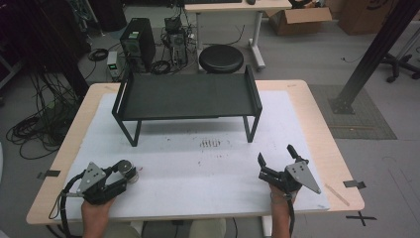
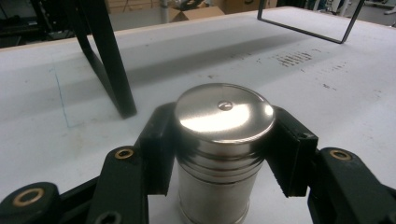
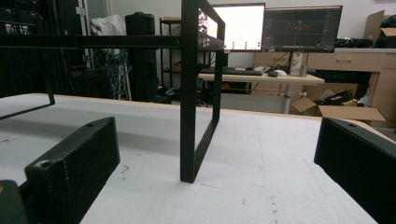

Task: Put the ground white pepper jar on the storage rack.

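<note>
Currently:
Left hand-held gripper (image 2: 224, 154): jaws clamped on steel canister (image 2: 223, 140), upright on worktop (image 1: 198, 173).
Right hand-held gripper (image 1: 275, 159): jaws wide apart, holding nothing.
Black rack (image 1: 188, 96): behind both.

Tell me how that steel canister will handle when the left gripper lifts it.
The canister looks polished, so it may slip between the left gripper's pads. Rigid metal: it shouldn't deform. Standing tall on the table, it could tip if nudged, then roll.
</note>
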Tool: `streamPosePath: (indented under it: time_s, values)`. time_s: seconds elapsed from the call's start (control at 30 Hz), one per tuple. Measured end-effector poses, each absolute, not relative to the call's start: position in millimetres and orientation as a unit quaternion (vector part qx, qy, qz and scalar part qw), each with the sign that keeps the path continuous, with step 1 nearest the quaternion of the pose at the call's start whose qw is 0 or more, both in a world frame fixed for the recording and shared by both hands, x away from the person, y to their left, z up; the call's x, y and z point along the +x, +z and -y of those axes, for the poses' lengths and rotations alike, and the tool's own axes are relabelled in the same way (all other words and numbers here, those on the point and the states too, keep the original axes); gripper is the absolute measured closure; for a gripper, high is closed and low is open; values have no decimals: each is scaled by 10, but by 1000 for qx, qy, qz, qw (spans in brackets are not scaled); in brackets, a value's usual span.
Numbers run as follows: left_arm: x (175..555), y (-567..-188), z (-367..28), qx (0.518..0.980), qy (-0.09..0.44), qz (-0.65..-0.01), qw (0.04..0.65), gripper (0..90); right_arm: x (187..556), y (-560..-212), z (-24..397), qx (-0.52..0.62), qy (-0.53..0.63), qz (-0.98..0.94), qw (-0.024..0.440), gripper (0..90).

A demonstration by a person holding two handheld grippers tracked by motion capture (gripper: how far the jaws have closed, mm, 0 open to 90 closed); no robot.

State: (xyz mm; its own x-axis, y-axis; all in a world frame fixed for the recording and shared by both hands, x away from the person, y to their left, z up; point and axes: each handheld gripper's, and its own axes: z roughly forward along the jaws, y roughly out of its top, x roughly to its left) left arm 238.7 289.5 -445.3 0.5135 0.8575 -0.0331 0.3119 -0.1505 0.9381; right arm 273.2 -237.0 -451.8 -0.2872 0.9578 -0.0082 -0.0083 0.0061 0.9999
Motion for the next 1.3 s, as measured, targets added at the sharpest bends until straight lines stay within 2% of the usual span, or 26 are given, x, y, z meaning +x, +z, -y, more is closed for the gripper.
streamPosePath:
  time_s: [0.5, 0.9, 1.3]
  values:
    - [2341, -4415, -2972, 697, 284, -406, 518, 491, 2733, -4518, 2373, 419, 568, -567, 425, 0]
    - [2315, -4140, -3065, 680, 289, -393, 548, 490, 2730, -4519, 2376, 419, 570, -565, 425, 0]
    - [2364, -3839, -3054, 683, 282, -377, 558, 491, 2724, -4522, 2394, 420, 577, -559, 422, 0]
